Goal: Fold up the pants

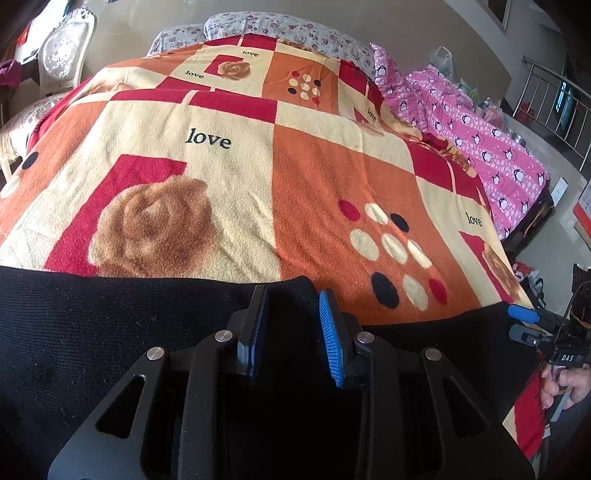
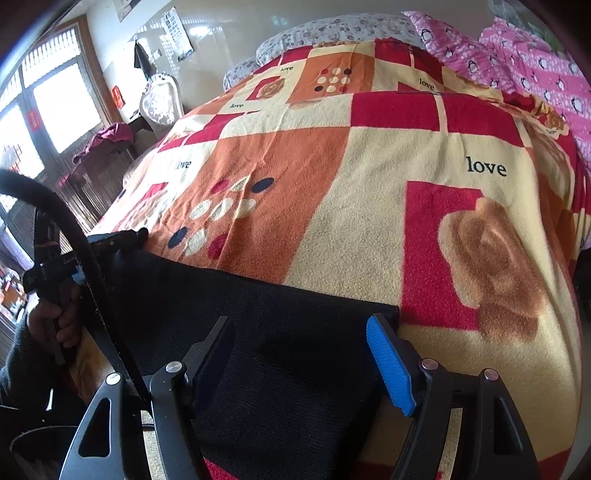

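Observation:
Black knit pants [image 1: 110, 332] lie flat along the near edge of the bed, on an orange, red and cream "love" blanket [image 1: 314, 184]. My left gripper [image 1: 293, 299] is open, its blue-padded fingers over the far edge of the pants. My right gripper [image 2: 303, 328] is open and wide, over the right end of the pants [image 2: 258, 332], near their corner. Each gripper shows in the other's view: the right at the right edge of the left wrist view [image 1: 517, 319], the left at the left of the right wrist view [image 2: 122, 238].
A pink penguin-print quilt [image 1: 480, 140] is heaped on the bed's right side. Floral pillows [image 1: 280, 27] lie at the head. A white ornate chair [image 1: 64, 51] stands left of the bed, a metal railing [image 1: 554, 103] at the right. Windows [image 2: 55, 107] are at left.

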